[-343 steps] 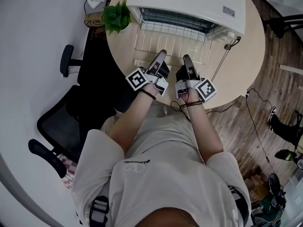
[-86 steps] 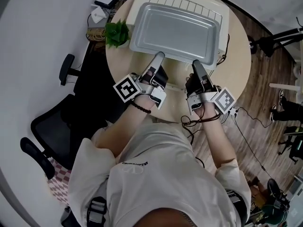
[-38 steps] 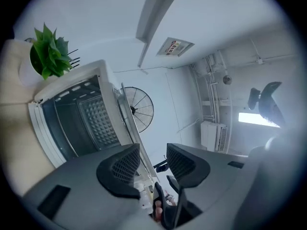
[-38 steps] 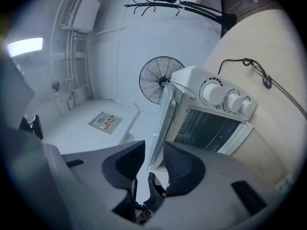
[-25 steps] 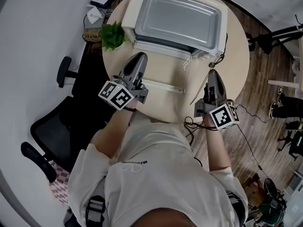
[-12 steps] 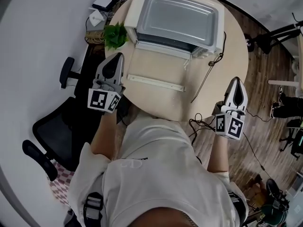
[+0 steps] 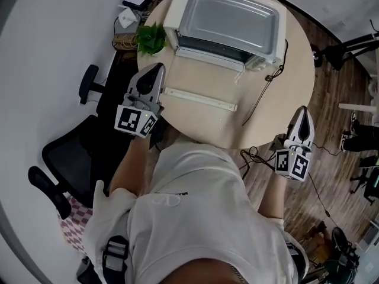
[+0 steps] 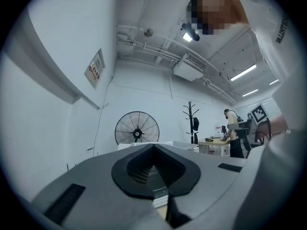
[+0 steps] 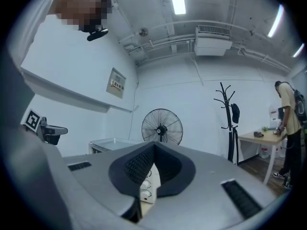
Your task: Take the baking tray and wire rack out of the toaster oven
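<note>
- Head view: the baking tray (image 7: 230, 18) lies on top of the toaster oven (image 7: 172, 19), at the upper centre of the frame. I cannot make out the wire rack; I judge that it may sit under the tray.
- The left gripper (image 7: 158, 69), left of centre at the edge of the table (image 7: 289, 93), is clenched on nothing. The left gripper view shows its jaws together with only the room beyond.
- The right gripper (image 7: 304, 110), at the right of the frame and off the table edge, is likewise clenched and empty.
- Risk: the oven door is open, and its handle (image 7: 200, 99) projects across the middle of the table. A gripper swept low over the table could strike it, jolt the oven and slide the tray off the top.
- Risk: a cable (image 7: 260, 96) trails from the oven's right side toward the lower table edge, near the right gripper. Snagging it could drag the oven.
- Risk: a plant (image 7: 152, 38) stands just beside the oven's left corner. A wide reach with the left gripper could tip it.
</note>
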Demonstrator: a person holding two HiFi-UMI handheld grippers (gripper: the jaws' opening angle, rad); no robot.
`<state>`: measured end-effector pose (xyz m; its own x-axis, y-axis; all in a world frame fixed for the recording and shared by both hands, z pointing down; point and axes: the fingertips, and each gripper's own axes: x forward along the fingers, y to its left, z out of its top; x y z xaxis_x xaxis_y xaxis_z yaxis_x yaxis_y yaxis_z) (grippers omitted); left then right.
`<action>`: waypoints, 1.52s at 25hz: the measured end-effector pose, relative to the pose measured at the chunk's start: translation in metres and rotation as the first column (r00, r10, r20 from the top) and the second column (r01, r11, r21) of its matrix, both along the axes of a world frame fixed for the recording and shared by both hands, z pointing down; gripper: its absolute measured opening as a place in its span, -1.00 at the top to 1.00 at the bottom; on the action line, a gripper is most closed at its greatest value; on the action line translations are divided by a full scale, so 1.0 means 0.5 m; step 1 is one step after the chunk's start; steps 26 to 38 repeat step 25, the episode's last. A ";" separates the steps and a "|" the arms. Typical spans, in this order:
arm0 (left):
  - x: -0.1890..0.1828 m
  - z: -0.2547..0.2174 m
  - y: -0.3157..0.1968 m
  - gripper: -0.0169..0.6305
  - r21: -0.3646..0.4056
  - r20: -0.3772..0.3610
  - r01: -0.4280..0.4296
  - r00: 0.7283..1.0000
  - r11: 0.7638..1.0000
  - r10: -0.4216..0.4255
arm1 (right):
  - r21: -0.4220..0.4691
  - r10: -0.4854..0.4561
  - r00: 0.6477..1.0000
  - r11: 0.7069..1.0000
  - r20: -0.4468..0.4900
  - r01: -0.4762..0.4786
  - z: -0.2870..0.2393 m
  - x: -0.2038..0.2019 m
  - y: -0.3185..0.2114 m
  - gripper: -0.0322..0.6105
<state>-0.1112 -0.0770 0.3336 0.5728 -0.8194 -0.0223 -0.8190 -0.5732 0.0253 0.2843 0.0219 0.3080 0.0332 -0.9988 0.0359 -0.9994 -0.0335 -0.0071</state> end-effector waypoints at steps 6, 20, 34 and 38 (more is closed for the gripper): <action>0.026 -0.012 0.005 0.94 0.009 -0.019 -0.019 1.000 1.000 0.019 | 0.010 -0.015 1.000 1.000 0.005 0.014 -0.010 -0.006 -0.001 0.92; 0.056 -0.012 0.013 0.94 0.004 -0.027 -0.051 0.998 0.999 0.051 | 0.009 -0.003 1.000 1.000 0.011 0.003 -0.013 0.012 -0.007 0.92; 0.043 -0.005 0.013 0.94 -0.007 -0.033 -0.038 0.999 0.999 0.038 | 0.004 -0.006 1.000 1.000 0.023 0.006 -0.006 0.011 -0.008 0.92; 0.043 -0.005 0.013 0.94 -0.007 -0.033 -0.038 0.999 0.999 0.038 | 0.004 -0.006 1.000 1.000 0.023 0.006 -0.006 0.011 -0.008 0.92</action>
